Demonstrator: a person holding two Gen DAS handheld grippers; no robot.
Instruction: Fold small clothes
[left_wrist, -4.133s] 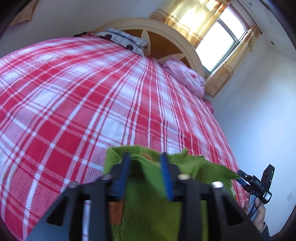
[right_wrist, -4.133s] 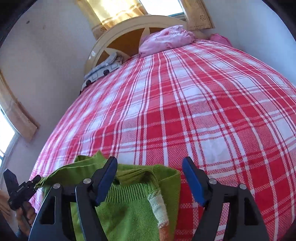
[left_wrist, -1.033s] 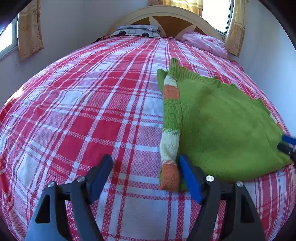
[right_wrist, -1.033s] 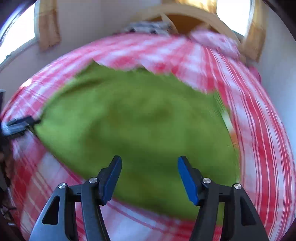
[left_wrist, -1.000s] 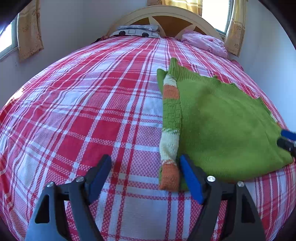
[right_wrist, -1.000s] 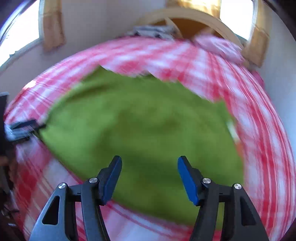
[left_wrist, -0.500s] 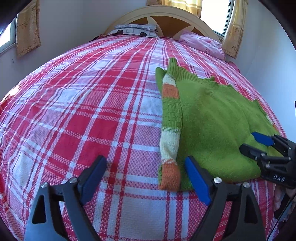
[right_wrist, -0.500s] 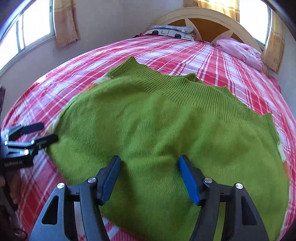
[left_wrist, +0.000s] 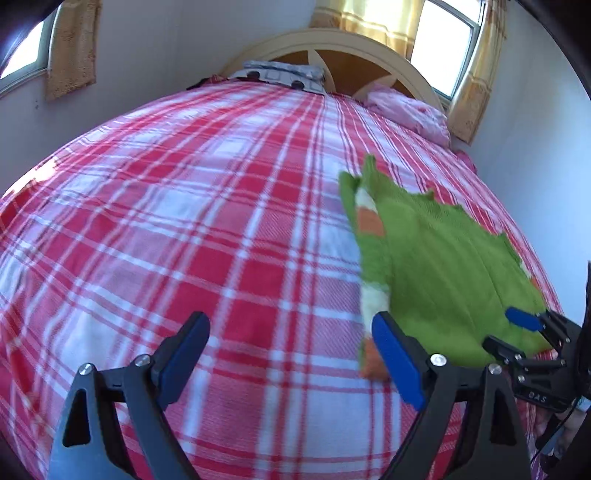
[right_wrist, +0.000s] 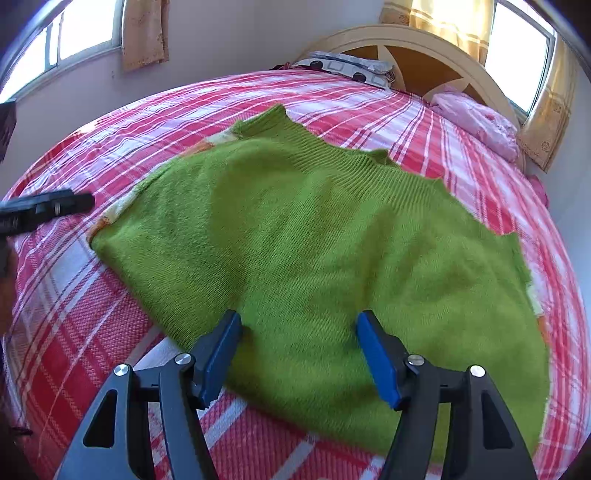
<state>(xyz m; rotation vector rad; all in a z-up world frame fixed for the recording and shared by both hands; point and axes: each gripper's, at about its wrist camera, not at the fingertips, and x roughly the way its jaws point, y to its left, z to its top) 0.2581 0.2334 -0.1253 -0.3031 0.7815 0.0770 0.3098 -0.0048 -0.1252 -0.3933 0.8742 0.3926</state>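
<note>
A green knit sweater (right_wrist: 314, 240) lies flat on the red plaid bed. Its orange and white striped sleeve (left_wrist: 371, 258) is folded along its left edge. My left gripper (left_wrist: 291, 354) is open and empty, above the bedsheet just left of the sleeve's cuff. My right gripper (right_wrist: 299, 350) is open and empty, over the sweater's near hem. The right gripper also shows at the right edge of the left wrist view (left_wrist: 517, 332). The left gripper's tip shows at the left edge of the right wrist view (right_wrist: 51, 208).
The red plaid bedsheet (left_wrist: 184, 229) covers the whole bed. A patterned pillow (right_wrist: 351, 68) and a pink bundle (right_wrist: 476, 122) lie by the curved headboard (right_wrist: 424, 48). Walls and curtained windows surround the bed.
Earlier both grippers held the sweater; it now lies spread flat and both are open. In the last half second the left gripper drew left and tilted up, and the right gripper stayed over the hem.
</note>
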